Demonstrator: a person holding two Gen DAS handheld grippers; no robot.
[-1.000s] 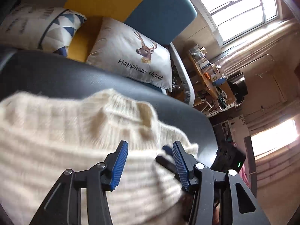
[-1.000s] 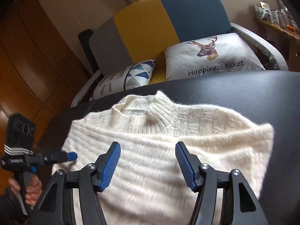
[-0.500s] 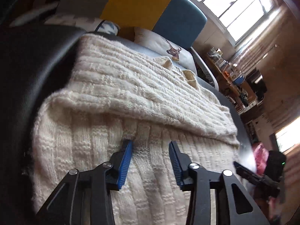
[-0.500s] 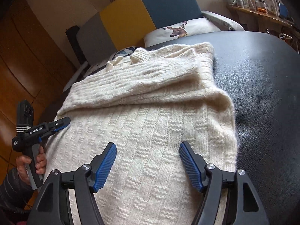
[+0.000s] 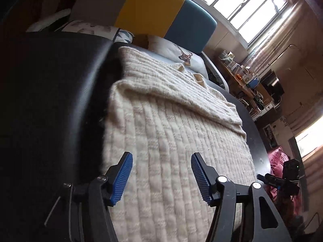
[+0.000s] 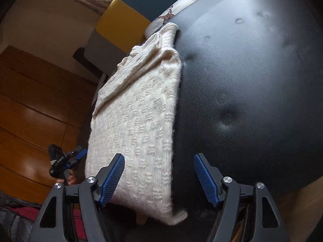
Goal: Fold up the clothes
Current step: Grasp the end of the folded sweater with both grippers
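Note:
A cream knit sweater (image 5: 171, 121) lies flat on a black leather top (image 5: 50, 90), collar at the far end, with a folded layer across its upper part. My left gripper (image 5: 161, 157) hovers over the sweater's lower left part. Its jaws are opening, and the knit shows beneath the gap with neither pad pressing on it. My right gripper (image 6: 159, 158) stands open over the sweater's (image 6: 141, 111) near right edge, and its right pad is over bare leather (image 6: 252, 80). In the right wrist view the left gripper (image 6: 79, 153) shows small at the left, held by a hand (image 6: 68, 179).
A yellow, blue and grey sofa (image 5: 161, 14) with a deer cushion (image 5: 177, 50) stands behind the top. A cluttered side table (image 5: 242, 74) is at the right under the window. Wooden floor (image 6: 30, 111) lies to the left, and red cloth (image 5: 278, 157) lies near the right gripper.
Both grippers drew back from the collar end toward the sweater's near hem. The left jaws narrowed, then spread wider. The right view has rolled, tilting the sweater.

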